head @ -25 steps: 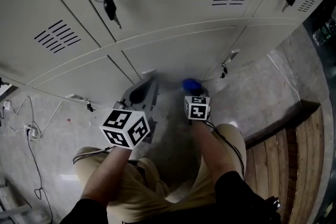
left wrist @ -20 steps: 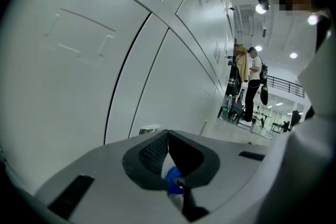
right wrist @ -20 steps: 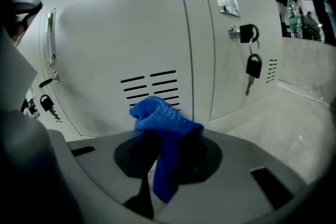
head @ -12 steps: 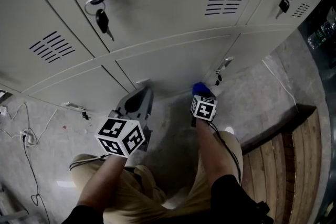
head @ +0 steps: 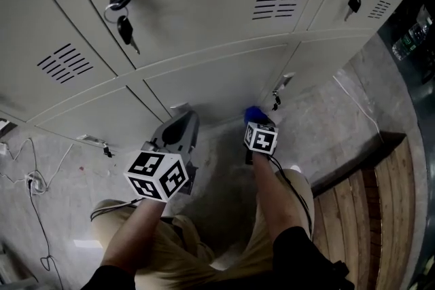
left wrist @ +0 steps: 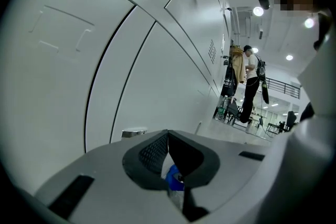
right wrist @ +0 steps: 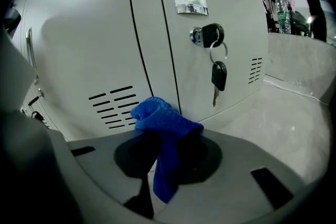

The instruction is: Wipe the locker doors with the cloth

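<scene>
Right gripper (head: 254, 124) jaws pinch the blue cloth (right wrist: 157, 113) near the lower locker door (head: 217, 81), left gripper (left wrist: 168, 136) jaws closed on nothing, so next it probably needs pressing and swiping.

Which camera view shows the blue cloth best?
The right gripper view: the blue cloth fills its centre, clamped in the right gripper. The head view shows only a small blue patch past that gripper; the left gripper view shows a blue sliver behind its jaws.
</scene>
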`<act>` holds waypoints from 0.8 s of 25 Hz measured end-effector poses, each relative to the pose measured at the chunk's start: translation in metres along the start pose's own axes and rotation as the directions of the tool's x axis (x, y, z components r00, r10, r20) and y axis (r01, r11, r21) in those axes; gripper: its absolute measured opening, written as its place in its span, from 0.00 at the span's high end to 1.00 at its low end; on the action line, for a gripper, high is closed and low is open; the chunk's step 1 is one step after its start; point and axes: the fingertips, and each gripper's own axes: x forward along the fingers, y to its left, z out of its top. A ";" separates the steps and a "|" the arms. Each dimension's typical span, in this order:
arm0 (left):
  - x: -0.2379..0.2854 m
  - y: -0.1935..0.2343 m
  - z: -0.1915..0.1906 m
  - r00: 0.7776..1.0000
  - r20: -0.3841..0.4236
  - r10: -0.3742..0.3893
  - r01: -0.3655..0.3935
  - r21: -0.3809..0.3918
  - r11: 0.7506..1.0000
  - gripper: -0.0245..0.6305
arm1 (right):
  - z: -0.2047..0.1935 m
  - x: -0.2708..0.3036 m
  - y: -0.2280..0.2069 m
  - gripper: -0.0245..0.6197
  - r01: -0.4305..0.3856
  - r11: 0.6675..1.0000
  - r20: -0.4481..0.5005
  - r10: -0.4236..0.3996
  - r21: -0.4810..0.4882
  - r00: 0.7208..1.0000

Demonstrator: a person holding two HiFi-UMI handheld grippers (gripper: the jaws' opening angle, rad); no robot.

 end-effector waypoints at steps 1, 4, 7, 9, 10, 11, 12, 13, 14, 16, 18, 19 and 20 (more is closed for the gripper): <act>0.001 -0.002 0.000 1.000 0.000 -0.004 0.004 0.000 1.000 0.95 | 0.002 -0.002 0.000 0.84 -0.007 1.000 0.001 0.007 0.007 1.000; 0.004 -0.009 0.000 1.000 -0.003 -0.017 0.017 0.012 1.000 0.95 | 0.014 -0.012 0.001 0.84 -0.037 0.999 0.017 0.037 0.010 0.999; 0.011 -0.016 -0.003 0.999 -0.020 -0.025 0.026 0.034 0.999 0.95 | 0.029 -0.025 -0.002 0.84 -0.070 0.997 0.042 0.068 0.032 0.997; 0.016 -0.021 -0.006 0.999 -0.036 -0.027 0.029 0.050 0.998 0.95 | 0.041 -0.037 0.001 0.84 -0.106 0.992 0.058 0.102 0.068 0.993; 0.018 -0.024 -0.007 0.999 -0.043 -0.029 0.031 0.061 0.998 0.95 | 0.046 -0.042 0.004 0.84 -0.132 0.988 0.063 0.127 0.076 0.990; 0.020 -0.028 -0.008 0.998 -0.050 -0.029 0.033 0.075 0.997 0.95 | 0.050 -0.048 0.009 0.84 -0.162 0.984 0.071 0.157 0.073 0.985; 0.021 -0.031 -0.009 0.998 -0.057 -0.029 0.034 0.090 0.995 0.95 | 0.056 -0.055 0.015 0.84 -0.195 0.979 0.083 0.190 0.065 0.978; 0.023 -0.035 -0.009 0.998 -0.064 -0.028 0.034 0.105 0.994 0.95 | 0.064 -0.064 0.023 0.84 -0.235 0.970 0.103 0.228 0.056 0.968; 0.025 -0.038 -0.009 0.997 -0.069 -0.027 0.036 0.121 0.992 0.95 | 0.074 -0.075 0.032 0.84 -0.281 0.959 0.128 0.273 0.047 0.953; 0.027 -0.046 -0.010 0.997 -0.073 -0.029 0.040 0.154 0.987 0.95 | 0.098 -0.101 0.053 0.84 -0.377 0.926 0.195 0.367 0.018 0.910; 0.026 -0.055 -0.012 0.997 -0.070 -0.030 0.042 0.180 0.983 0.95 | 0.118 -0.135 0.072 0.84 -0.471 0.882 0.261 0.459 -0.019 0.849; 0.025 -0.059 -0.012 0.997 -0.068 -0.030 0.042 0.188 0.981 0.95 | 0.127 -0.153 0.081 0.84 -0.530 0.848 0.286 0.514 -0.024 0.809; 0.023 -0.063 -0.012 0.998 -0.063 -0.031 0.043 0.191 0.981 0.95 | 0.134 -0.171 0.089 0.84 -0.598 0.802 0.306 0.572 -0.014 0.761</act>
